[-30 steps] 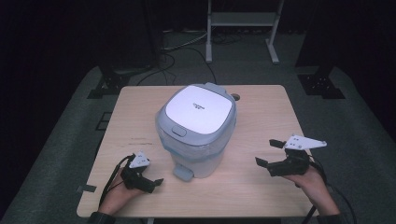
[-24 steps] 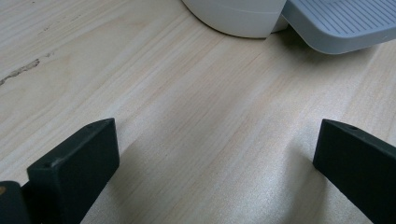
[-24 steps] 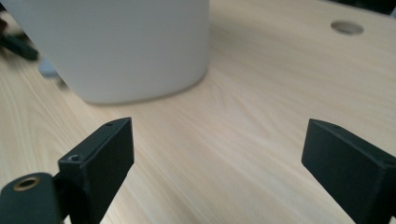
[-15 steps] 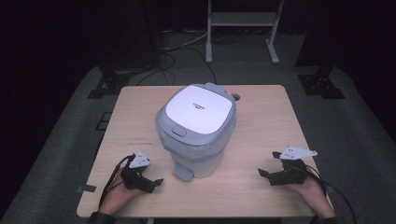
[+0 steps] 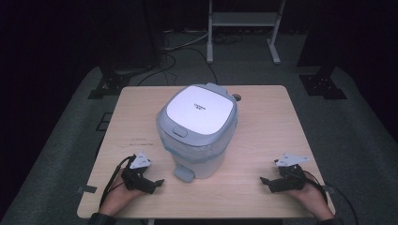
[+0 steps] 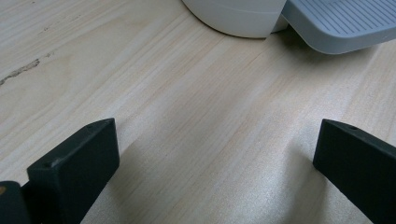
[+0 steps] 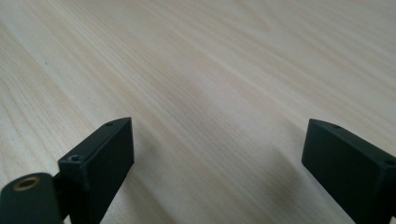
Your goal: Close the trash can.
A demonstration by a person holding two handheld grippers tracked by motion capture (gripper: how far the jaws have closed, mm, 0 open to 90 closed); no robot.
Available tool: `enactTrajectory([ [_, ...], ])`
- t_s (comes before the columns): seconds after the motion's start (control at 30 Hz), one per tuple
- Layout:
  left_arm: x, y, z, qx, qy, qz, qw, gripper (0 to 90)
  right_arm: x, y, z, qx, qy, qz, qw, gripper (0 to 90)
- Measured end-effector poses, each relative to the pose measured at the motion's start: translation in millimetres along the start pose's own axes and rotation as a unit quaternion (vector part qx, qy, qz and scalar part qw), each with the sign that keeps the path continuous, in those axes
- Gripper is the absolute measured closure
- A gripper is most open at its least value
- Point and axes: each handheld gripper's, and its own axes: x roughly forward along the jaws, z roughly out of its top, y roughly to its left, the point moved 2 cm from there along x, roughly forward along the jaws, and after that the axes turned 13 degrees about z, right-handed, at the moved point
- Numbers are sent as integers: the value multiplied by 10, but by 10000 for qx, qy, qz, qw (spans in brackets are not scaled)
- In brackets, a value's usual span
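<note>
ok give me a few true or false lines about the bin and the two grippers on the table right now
1. The pedal bin has its lid shut. True.
2. The left gripper is clamped on the foot pedal. False: its jaws are open over bare table, the pedal lying ahead of them.
3. The right gripper is open and holds nothing. True.
4. The bin lies tipped on its side. False: it stands upright.
5. A clear liner shows below the lid. True.
</note>
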Motion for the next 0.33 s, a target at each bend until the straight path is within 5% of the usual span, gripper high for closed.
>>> enactTrajectory([
  [0.33,0,0,0,1,1,1,10000,0,39,-22,-41,180,-121,129,9997,18],
])
